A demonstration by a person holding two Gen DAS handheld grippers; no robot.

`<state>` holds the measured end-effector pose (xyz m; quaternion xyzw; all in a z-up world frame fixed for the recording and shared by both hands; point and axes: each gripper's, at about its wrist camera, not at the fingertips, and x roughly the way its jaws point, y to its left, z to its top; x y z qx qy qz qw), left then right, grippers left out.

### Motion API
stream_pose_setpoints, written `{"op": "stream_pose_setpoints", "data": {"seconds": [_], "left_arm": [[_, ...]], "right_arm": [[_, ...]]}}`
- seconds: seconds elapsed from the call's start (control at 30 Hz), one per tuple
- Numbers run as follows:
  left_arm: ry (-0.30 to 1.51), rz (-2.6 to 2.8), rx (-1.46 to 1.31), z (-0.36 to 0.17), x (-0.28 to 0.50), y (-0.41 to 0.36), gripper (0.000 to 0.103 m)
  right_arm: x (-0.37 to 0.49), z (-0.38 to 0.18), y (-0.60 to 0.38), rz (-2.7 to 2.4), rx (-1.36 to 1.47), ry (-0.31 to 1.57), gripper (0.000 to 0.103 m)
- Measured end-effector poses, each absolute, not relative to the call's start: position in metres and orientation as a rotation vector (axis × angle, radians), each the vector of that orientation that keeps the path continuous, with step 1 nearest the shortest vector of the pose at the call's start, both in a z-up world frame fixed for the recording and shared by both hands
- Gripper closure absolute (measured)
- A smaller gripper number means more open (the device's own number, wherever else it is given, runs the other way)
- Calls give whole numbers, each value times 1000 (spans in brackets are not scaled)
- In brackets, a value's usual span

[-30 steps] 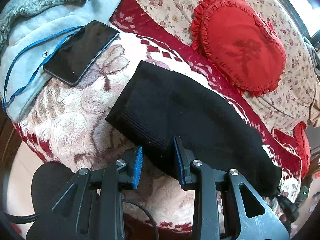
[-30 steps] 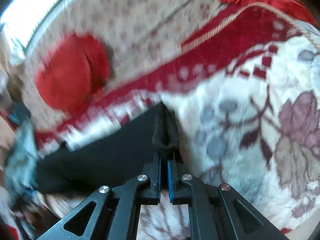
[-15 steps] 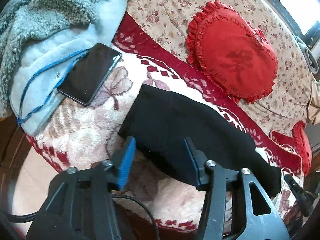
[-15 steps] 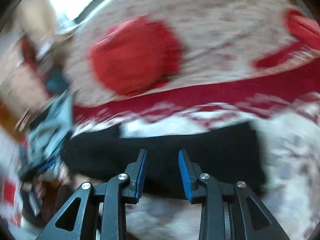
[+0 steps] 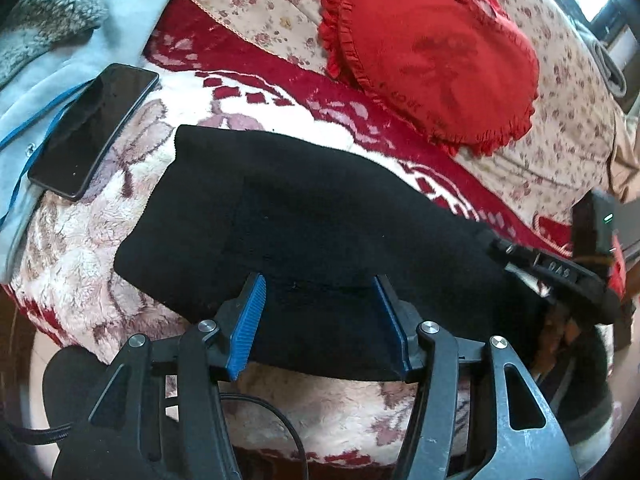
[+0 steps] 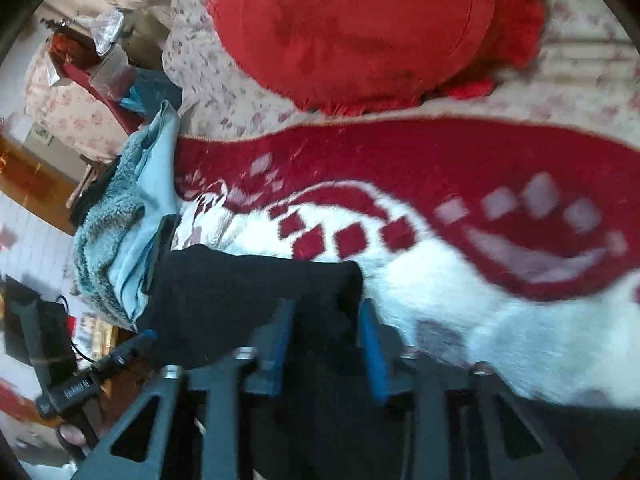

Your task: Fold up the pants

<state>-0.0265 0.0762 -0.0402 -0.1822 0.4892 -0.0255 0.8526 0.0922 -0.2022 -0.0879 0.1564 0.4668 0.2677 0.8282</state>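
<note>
Across a plush red-and-white floral blanket [image 5: 92, 280], the black pants [image 5: 320, 216] are laid as a folded band running from near the phone toward the right edge of the left wrist view. Behind the blanket, a cream bedspread with a small flower print [image 5: 272, 4] is seen, and a red heart-shaped frilled cushion [image 5: 436, 56] is rested on it. To the left, a pale blue fleece-lined garment [image 5: 60, 44] is heaped, with a dark phone [image 5: 96, 128] lying partly on it and partly on the blanket. A bright window is glimpsed at the upper right corner.

The left gripper [image 5: 320, 320] is shown with its blue pads well apart, having just been opening; the near edge of the pants lies between the pads, which do not press on it. In the blurred right wrist view, the right gripper [image 6: 326, 344] is shown at the right end of the pants [image 6: 248, 292], its jaws having just been closing; dark cloth fills the gap, but whether the pads press on it cannot be told. Beyond the bed's left side in that view, cluttered furniture and bags [image 6: 92, 56] are made out.
</note>
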Motion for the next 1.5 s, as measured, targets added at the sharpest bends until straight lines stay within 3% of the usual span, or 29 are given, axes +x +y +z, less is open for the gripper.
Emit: {"op": "stream_pose_setpoints", "data": {"seconds": [0.07,0.17,0.37,0.57,0.8,0.97,1.1,1.13,1.17,1.33,1.5], "left_arm": [[1029,-53,-367,-44,-26,74,48],[1020,-52,-332,-47,-23,67,41],[1016,-75,-313,-40,-25,58,39],[1003,-113,-309,-31,-26,44,39],[1032,-151,-331,-30,-26,26,39],[1020,-144,-325,-23,-34,25,39],[1033,-139,-334,-23,-36,27,39],[1034,-141,-339,-23,-37,27,39],[1033,-142,-340,-22,-37,27,39],[1009,-145,-332,-15,-37,25,39],[1037,-192,-302,-19,-33,4,39]], "right_arm": [[89,-73,-199,555,249,921,94],[102,-80,-193,485,154,932,94],[101,-74,-220,460,259,900,94],[13,-32,-257,524,242,800,82],[-60,-70,-216,493,-112,838,80],[-55,-99,-201,461,-256,862,80],[-46,-103,-201,455,-267,812,82],[-44,-101,-202,457,-242,813,87],[-43,-97,-204,472,-200,820,98],[-72,-73,-204,543,-68,787,99],[-62,-104,-225,483,82,861,98]]}}
